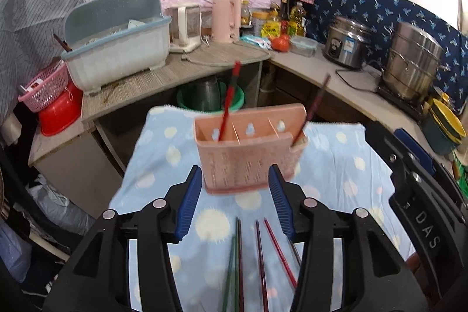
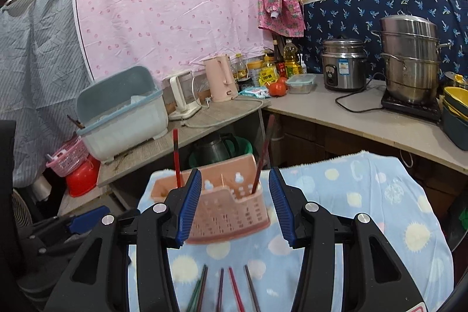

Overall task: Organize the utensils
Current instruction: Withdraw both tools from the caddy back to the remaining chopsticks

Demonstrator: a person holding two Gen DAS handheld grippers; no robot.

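Chopsticks [image 1: 260, 259] on blue spotted cloth [image 1: 336, 165]; cluttered kitchen counter [image 1: 316, 63] behind.

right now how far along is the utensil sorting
Done: two chopsticks stand in the pink plastic utensil holder, a red chopstick in its left compartment and a dark chopstick at its right end. In hand: nothing; the left gripper and right gripper are both open and empty. Left: several loose chopsticks lying on the blue patterned cloth.
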